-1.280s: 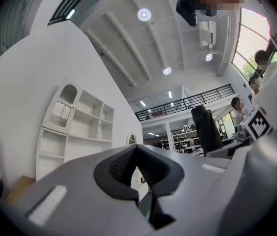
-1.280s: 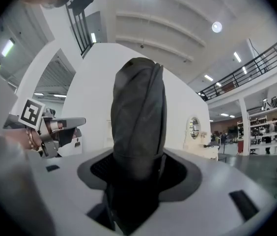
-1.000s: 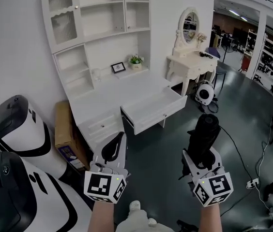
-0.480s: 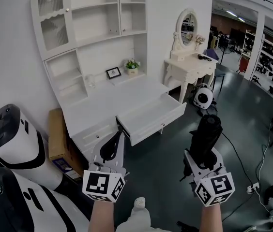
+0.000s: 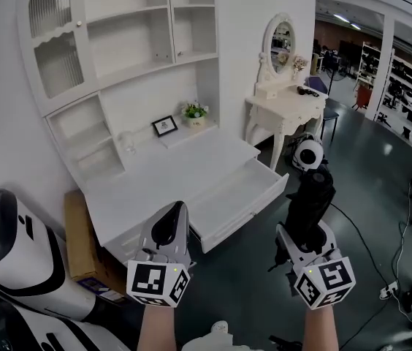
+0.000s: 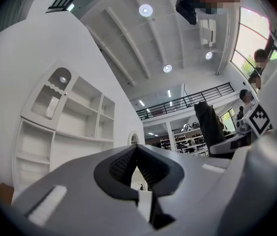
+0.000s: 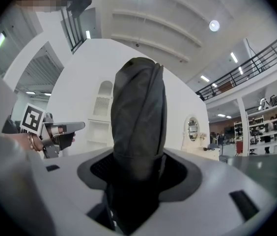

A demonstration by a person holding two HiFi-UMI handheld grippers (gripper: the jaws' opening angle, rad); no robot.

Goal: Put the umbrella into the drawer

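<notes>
Right gripper: jaws clenched on the folded black umbrella. The right gripper view confirms the grip, both pads pressing the umbrella's lower body while its sleeve rises upright out of the jaws.

Left gripper: jaws closed tip to tip, with nothing between them. It is carried level with the right gripper and well apart from it, at its 9 o'clock.

Drawer: pulled open from the white desk, interior bare. It lies at 10 o'clock from the right gripper and 2 o'clock from the left. The umbrella is clear of it and not touching it.

Desk top: a small picture frame and a potted plant stand at the back, by the wall.

A white dressing table with an oval mirror stands at 12 o'clock from the right gripper. A cardboard box sits on the floor at 9 o'clock from the left gripper.
</notes>
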